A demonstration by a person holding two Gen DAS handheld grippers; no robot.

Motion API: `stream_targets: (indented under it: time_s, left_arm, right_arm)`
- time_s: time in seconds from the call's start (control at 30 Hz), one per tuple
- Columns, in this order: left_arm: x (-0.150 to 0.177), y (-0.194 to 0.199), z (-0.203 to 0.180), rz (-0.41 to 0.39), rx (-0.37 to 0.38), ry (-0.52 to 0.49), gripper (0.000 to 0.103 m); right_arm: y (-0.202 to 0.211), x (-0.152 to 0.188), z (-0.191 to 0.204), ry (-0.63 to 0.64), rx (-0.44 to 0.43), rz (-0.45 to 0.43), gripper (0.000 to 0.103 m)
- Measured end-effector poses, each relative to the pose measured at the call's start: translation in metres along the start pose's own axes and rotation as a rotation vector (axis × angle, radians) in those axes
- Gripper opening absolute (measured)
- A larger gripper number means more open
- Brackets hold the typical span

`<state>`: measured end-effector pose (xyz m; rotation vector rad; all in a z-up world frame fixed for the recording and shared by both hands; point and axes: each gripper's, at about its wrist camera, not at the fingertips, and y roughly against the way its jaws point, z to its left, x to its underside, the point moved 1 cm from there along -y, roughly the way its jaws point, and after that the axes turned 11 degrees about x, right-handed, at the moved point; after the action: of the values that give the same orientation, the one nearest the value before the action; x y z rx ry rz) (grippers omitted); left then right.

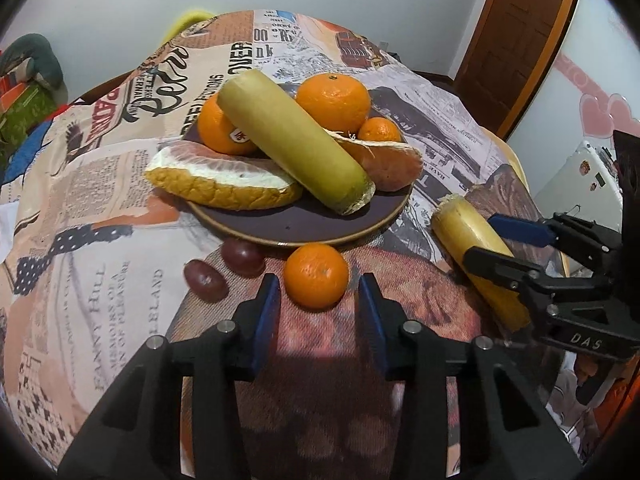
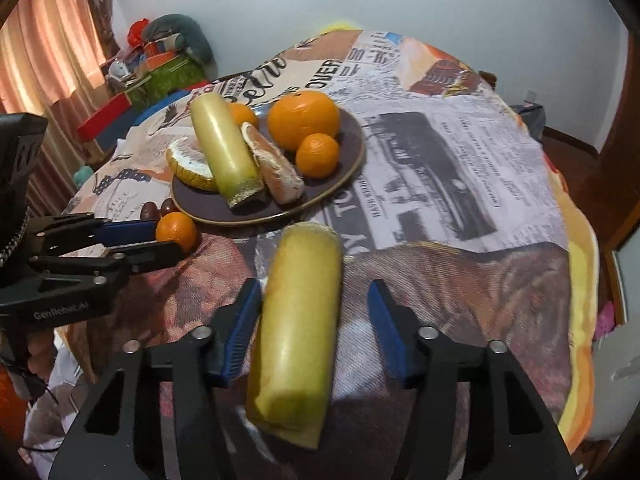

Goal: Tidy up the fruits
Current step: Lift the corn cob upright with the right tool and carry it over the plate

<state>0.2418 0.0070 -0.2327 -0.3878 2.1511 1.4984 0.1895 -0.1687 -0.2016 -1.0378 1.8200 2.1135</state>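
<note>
Between right gripper (image 2: 312, 332) fingers, spread wide, not clamping: long yellow-green cut stalk (image 2: 296, 332), off dark brown round plate (image 2: 352, 160) at its 6 o'clock. Looked stiff, waxy, probably slippery, so mid-length grab seemed best. Left gripper (image 1: 320, 300) also wide, small loose orange mandarin (image 1: 316, 274) just ahead.

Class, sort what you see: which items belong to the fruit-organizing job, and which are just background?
Job items:
- plate
- small orange off the plate
- two grapes
- yellow stalk piece between right gripper fingers
- left gripper

Lying about:
- patterned tablecloth
- boxes by curtain
</note>
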Motion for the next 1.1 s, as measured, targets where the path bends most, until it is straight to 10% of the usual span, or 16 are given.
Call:
stream_targets:
  time_s: [0.47, 1.1]
  left_arm:
    - [-0.005, -0.009, 0.007, -0.009, 0.008, 0.019, 0.034]
    - [-0.022, 0.051, 0.01, -0.167, -0.034, 0.016, 0.034]
  right_arm:
    - [-0.007, -0.001, 0.0, -0.031, -0.038, -0.001, 0.038]
    - [0.056, -0.036, -0.01, -0.047, 0.008, -0.23, 0.034]
